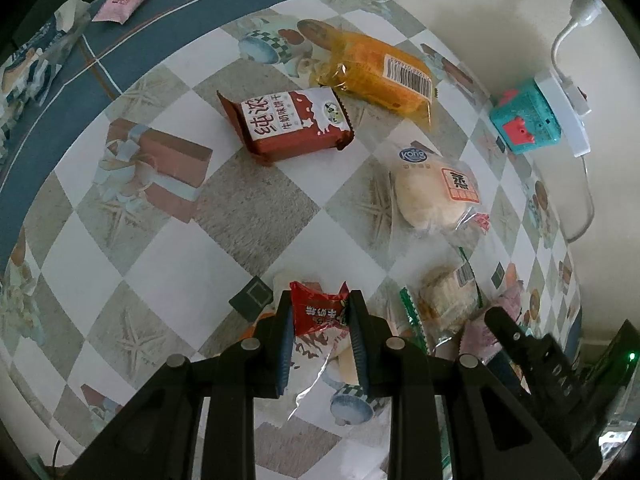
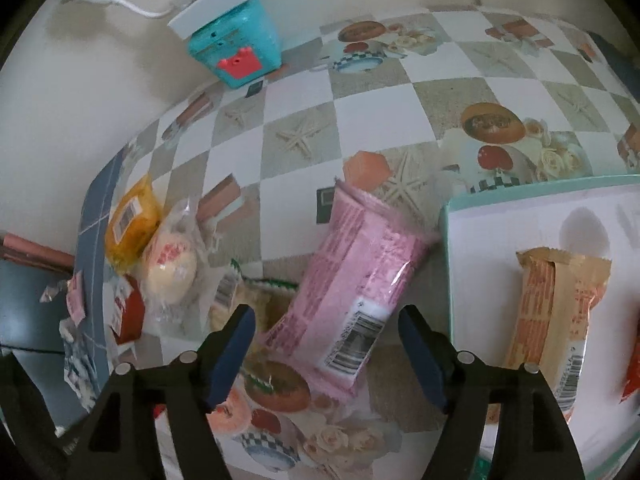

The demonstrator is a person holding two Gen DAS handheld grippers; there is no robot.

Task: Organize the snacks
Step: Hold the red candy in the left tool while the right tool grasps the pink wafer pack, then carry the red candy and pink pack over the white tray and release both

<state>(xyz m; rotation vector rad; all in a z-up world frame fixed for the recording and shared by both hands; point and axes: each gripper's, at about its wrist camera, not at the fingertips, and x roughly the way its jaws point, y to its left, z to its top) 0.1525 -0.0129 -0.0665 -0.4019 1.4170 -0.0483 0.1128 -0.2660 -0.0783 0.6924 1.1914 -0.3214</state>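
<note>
Snack packets lie scattered on a table with a checkered, glossy cloth (image 1: 224,208), and the landmark for places is the turquoise box (image 1: 528,120) near the wall.

From the left wrist view, the left gripper (image 1: 320,312) is clamped on a small red packet (image 1: 316,312) of crinkled foil, with a clear wrapper hanging under it; this packet is far from the turquoise box, at the near side of the table. To carry it well, the grip should probably stay firm, because the foil is thin and slippery. Closer to the turquoise box lie a round soft bun (image 1: 432,196) in clear film, a yellow packet (image 1: 380,72) with a barcode, and a flat brown biscuit packet (image 1: 288,124) with sharp sealed ends.

From the right wrist view, the right gripper (image 2: 328,340) has its jaws apart, one on each side of a pink packet (image 2: 352,280), and the pads do not press it. The pink packet is long and smooth, it lies slanted on the cloth, well apart from the turquoise box (image 2: 236,52), and its upper end touches the rim of a white tray (image 2: 450,264) with a green edge. A tan packet (image 2: 552,312) already lies in the tray. It seems the pink packet still needs a place there; the jaws should close across its middle, not on the loose sealed end
</note>
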